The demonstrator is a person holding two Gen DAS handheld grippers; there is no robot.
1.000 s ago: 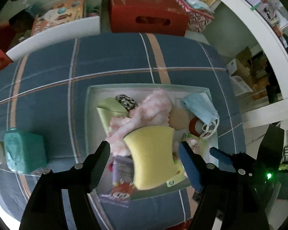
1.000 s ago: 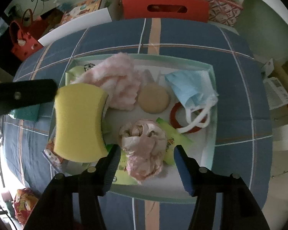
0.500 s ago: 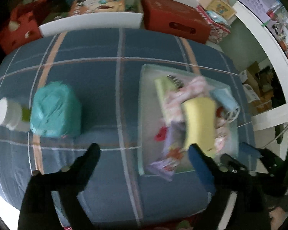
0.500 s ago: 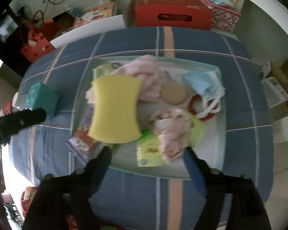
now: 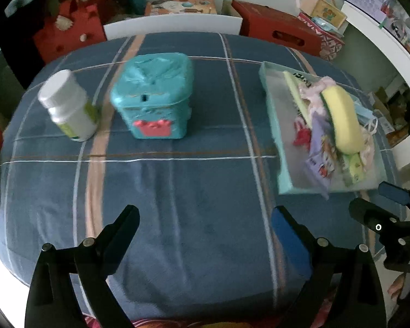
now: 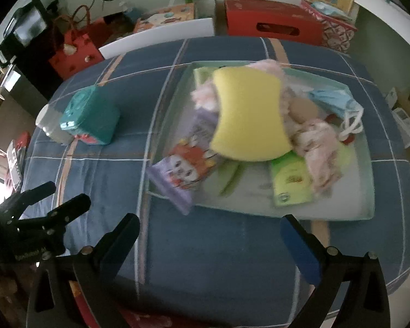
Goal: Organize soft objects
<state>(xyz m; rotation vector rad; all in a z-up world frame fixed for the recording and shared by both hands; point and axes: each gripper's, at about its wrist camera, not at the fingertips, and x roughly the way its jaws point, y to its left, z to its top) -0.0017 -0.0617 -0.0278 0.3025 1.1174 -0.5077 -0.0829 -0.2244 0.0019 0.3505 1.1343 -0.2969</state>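
Observation:
A pale green tray (image 6: 367, 191) on the blue plaid table holds a yellow sponge (image 6: 248, 117) lying on top of pink fluffy cloth (image 6: 318, 147), a blue face mask (image 6: 332, 99), a purple cartoon packet (image 6: 186, 172) and a green packet (image 6: 291, 181). The tray (image 5: 273, 125) and sponge (image 5: 341, 119) show at the right in the left wrist view. My left gripper (image 5: 205, 224) is open and empty over bare tablecloth, left of the tray. My right gripper (image 6: 210, 232) is open and empty, near the tray's front edge.
A teal box (image 5: 154, 98) and a white bottle (image 5: 67, 106) stand on the table's left part. A red box (image 6: 270, 23), a white rail (image 6: 161, 37) and clutter lie beyond the far edge. The left gripper body (image 6: 35, 218) shows at the lower left.
The left gripper let go of the yellow sponge, which now lies on the pile in the tray, and swung left and back. The right gripper pulled back from the tray.

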